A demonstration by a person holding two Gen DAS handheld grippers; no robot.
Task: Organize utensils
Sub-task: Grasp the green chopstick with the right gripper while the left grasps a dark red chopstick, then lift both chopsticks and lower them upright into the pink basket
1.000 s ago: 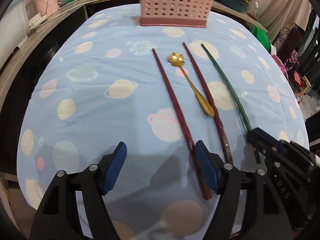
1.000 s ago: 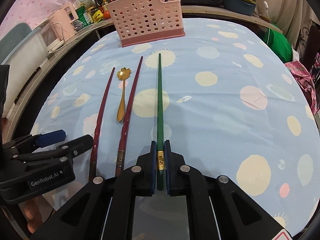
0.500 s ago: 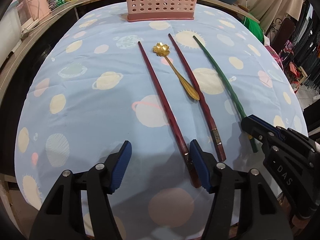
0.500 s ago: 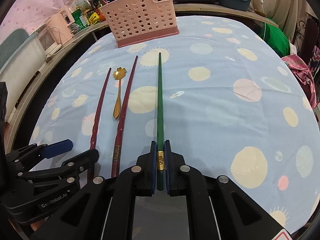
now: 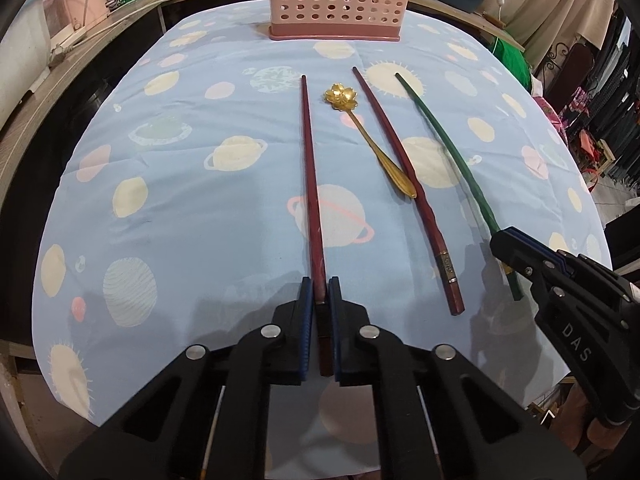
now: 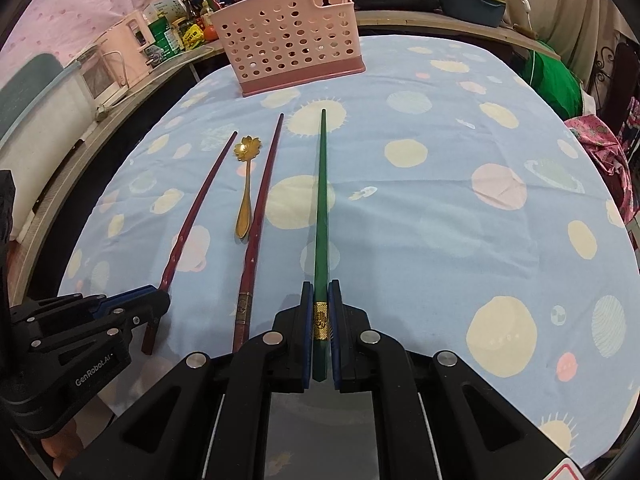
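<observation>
Two dark red chopsticks, a green chopstick and a gold flower spoon lie side by side on the blue planet-print tablecloth. My left gripper is shut on the near end of the left red chopstick, which also shows in the right wrist view. My right gripper is shut on the near end of the green chopstick, which also shows in the left wrist view. The second red chopstick lies free between them. A pink perforated utensil basket stands upright at the far end.
The tablecloth covers an oval table. A wooden counter with appliances and bottles curves along the left and back. A green bundle and pink cloth sit off the right edge.
My left gripper has moved right over the left red chopstick and closed on its near end. My right gripper stays shut on the green chopstick.
</observation>
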